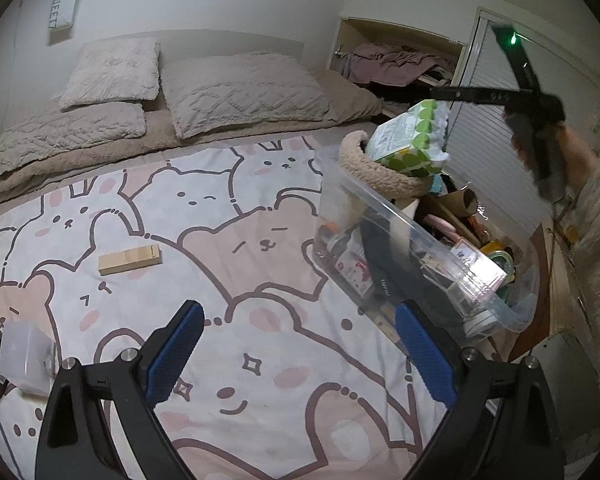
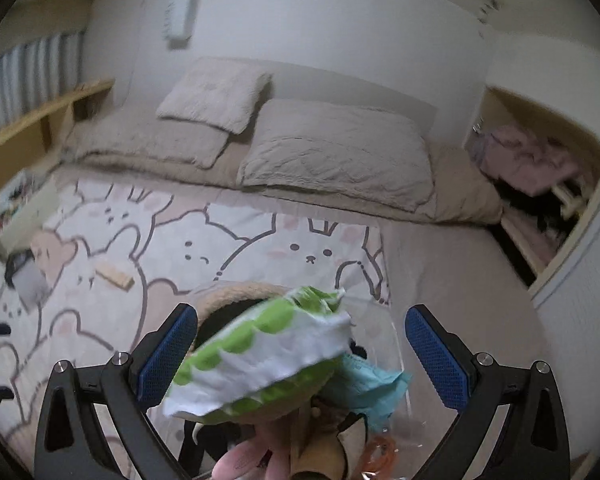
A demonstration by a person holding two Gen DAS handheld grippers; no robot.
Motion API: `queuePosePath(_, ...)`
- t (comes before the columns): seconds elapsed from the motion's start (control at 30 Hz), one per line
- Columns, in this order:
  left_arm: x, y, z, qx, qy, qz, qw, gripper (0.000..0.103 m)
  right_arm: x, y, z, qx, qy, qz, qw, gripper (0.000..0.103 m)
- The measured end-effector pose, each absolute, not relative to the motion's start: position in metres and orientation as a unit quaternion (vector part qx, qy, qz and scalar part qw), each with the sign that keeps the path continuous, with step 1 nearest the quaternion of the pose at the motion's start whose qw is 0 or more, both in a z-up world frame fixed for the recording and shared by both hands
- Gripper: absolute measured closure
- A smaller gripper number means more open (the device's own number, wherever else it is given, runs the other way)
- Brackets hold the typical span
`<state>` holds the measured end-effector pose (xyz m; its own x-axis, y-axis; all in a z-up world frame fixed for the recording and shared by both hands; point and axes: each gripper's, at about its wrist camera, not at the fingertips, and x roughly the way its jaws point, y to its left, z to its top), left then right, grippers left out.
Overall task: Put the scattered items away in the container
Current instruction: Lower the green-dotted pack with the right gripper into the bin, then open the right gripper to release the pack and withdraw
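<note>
The green-and-white packet [image 1: 412, 138] is seen resting atop the overfull clear container [image 1: 384, 208], apparently just let go, since the right gripper [image 2: 300, 356] is spread above it. The left gripper [image 1: 300, 356] is held open over the bed [image 1: 260, 360], where a wooden block [image 1: 129, 259] is left.

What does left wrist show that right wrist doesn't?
Left wrist only: the right gripper seen from outside, above the clear container, whose packed side shows.

Right wrist only: the yellow shelf along the far wall and a teal packet under the wipes.

Both: green-and-white wipes pack on the fluffy slipper, wooden block, small translucent box, pillows.
</note>
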<state>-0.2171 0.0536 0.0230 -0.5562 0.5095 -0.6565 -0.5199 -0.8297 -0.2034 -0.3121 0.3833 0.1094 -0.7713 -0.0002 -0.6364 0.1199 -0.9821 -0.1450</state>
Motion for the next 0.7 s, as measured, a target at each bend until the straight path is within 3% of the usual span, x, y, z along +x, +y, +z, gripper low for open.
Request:
queuePosePath(0.03, -0.216, 0.054, 0.023, -0.370, 0.007, 0.882, 0.292, 0.006, -0.311, 0.388, 0.105, 0.335, 0.077, -0.939, 0.028, 0.000)
queuePosePath(0.07, -0.214, 0.054, 0.024, -0.370, 0.006, 0.882, 0.292, 0.006, -0.311, 0.391, 0.102, 0.333, 0.065, -0.940, 0.029, 0.007)
queuePosePath(0.1, -0.213, 0.054, 0.023, -0.370, 0.006, 0.882, 0.292, 0.006, -0.310, 0.393, 0.098, 0.332, 0.055, -0.941, 0.039, 0.021)
queuePosePath(0.13, -0.212, 0.054, 0.023, -0.370, 0.007, 0.882, 0.291, 0.006, -0.310, 0.392, 0.096, 0.333, 0.053, -0.940, 0.048, 0.025)
queuePosePath(0.23, -0.211, 0.054, 0.022, -0.372, 0.005, 0.882, 0.289, 0.006, -0.311, 0.385, 0.090, 0.333, 0.069, -0.938, 0.059, 0.026)
queuePosePath(0.3, -0.212, 0.054, 0.022, -0.372, 0.000, 0.882, 0.289, 0.006, -0.315, 0.377, 0.085, 0.342, 0.082, -0.933, 0.075, 0.034)
queuePosePath(0.7, -0.214, 0.064, 0.014, -0.381, -0.009, 0.874, 0.300, 0.006, -0.318, 0.334, 0.047, 0.367, 0.159, -0.913, 0.086, 0.034)
